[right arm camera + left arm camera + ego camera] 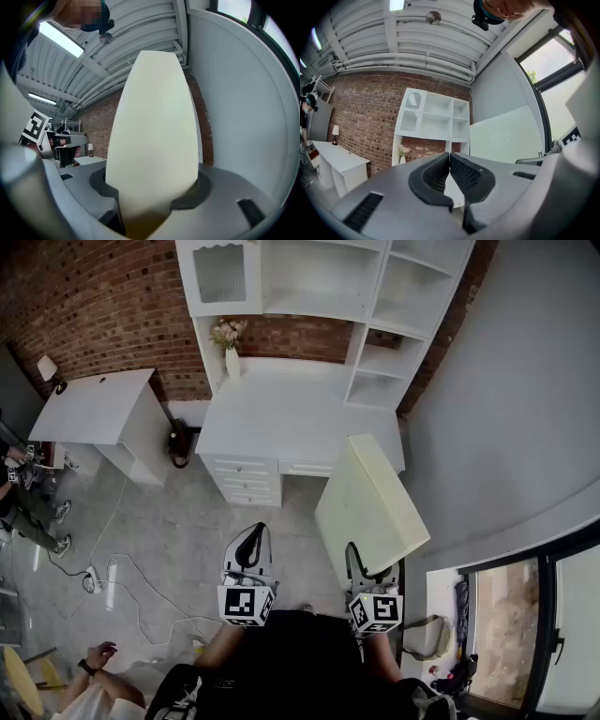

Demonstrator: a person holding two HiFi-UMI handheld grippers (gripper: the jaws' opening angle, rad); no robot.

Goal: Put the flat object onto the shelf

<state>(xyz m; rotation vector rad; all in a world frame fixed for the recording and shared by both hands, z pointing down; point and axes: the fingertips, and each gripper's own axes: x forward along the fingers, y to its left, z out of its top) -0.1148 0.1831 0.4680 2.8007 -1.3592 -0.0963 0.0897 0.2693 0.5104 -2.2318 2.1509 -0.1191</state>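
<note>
While the R tongs pinch the board by its near end, the board sticks out ahead of them in the air, near the right end of the white counter. L tongs are pressed together w/ nothing between. The shelf stands at the counter's back; 1 vase w/ flowers sits below it, at left.

I face a red brick wall, grey concrete floor below, a white side table left, dark-framed windows right.
</note>
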